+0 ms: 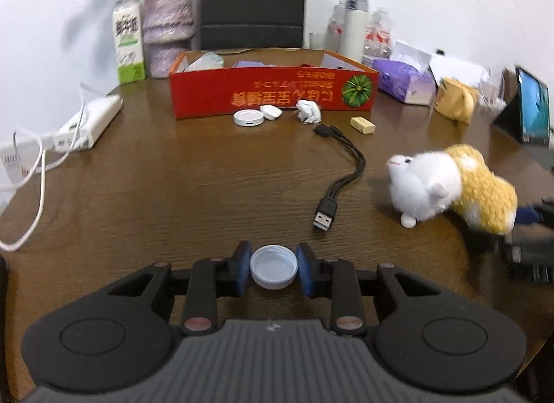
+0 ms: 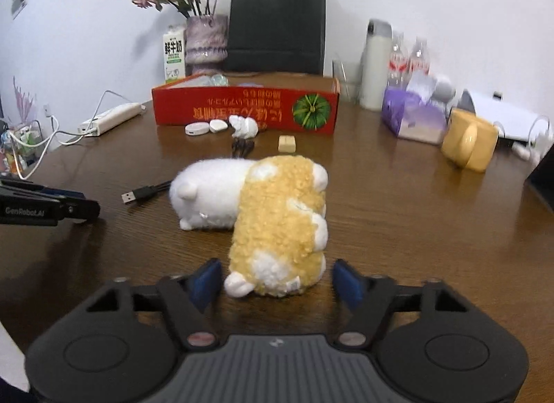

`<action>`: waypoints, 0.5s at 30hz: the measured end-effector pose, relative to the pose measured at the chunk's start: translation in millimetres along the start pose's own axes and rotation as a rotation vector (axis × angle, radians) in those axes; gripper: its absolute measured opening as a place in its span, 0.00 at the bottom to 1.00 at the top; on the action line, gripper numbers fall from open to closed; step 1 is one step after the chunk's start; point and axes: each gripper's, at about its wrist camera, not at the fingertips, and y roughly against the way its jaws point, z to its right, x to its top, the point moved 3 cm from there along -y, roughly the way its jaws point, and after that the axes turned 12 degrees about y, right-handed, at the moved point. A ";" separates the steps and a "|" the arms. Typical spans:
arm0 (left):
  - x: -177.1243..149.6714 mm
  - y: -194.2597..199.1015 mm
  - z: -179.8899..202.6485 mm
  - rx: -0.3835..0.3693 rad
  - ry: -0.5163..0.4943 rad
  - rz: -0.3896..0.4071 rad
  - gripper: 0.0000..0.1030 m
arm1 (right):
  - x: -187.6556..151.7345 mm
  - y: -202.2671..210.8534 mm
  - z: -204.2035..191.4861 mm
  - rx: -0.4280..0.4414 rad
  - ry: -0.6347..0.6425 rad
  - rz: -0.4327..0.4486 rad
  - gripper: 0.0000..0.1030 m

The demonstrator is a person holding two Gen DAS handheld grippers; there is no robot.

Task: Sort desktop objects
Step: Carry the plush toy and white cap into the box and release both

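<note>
My left gripper [image 1: 273, 269] is shut on a white bottle cap [image 1: 273, 266], its open side up, just above the brown table [image 1: 173, 188]. My right gripper [image 2: 277, 281] is open, its blue pads on either side of the rear of a yellow and white plush toy [image 2: 277, 222] that lies on the table; I cannot tell if they touch it. The toy also shows in the left wrist view [image 1: 453, 188]. A red cardboard box [image 1: 273, 91] holding several items stands at the back; it also shows in the right wrist view [image 2: 246, 108].
A black USB cable [image 1: 341, 177], a round white case [image 1: 248, 117], a small white case [image 1: 271, 112], crumpled paper [image 1: 308, 112] and a beige eraser [image 1: 362, 124] lie before the box. A power strip [image 1: 88, 122], milk carton [image 1: 128, 46], vase [image 1: 168, 32], tissue pack [image 1: 405, 80], yellow mug [image 2: 469, 139] and tablet [image 1: 533, 108] ring the table.
</note>
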 end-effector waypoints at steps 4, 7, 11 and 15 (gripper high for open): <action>-1.3 -1.8 3.2 0.002 -0.022 -0.008 0.54 | 9.0 6.3 4.8 -0.019 -0.009 0.023 0.47; -0.9 -1.0 -0.7 -0.007 -0.011 -0.016 0.54 | 26.9 19.4 15.7 0.024 -0.032 0.079 0.46; -0.8 -2.6 -2.0 -0.009 -0.023 -0.005 0.49 | 56.0 9.5 34.1 0.052 -0.111 0.112 0.47; 0.8 -3.6 1.2 -0.030 -0.043 -0.006 0.29 | 79.9 -35.3 38.1 0.011 -0.102 0.048 0.57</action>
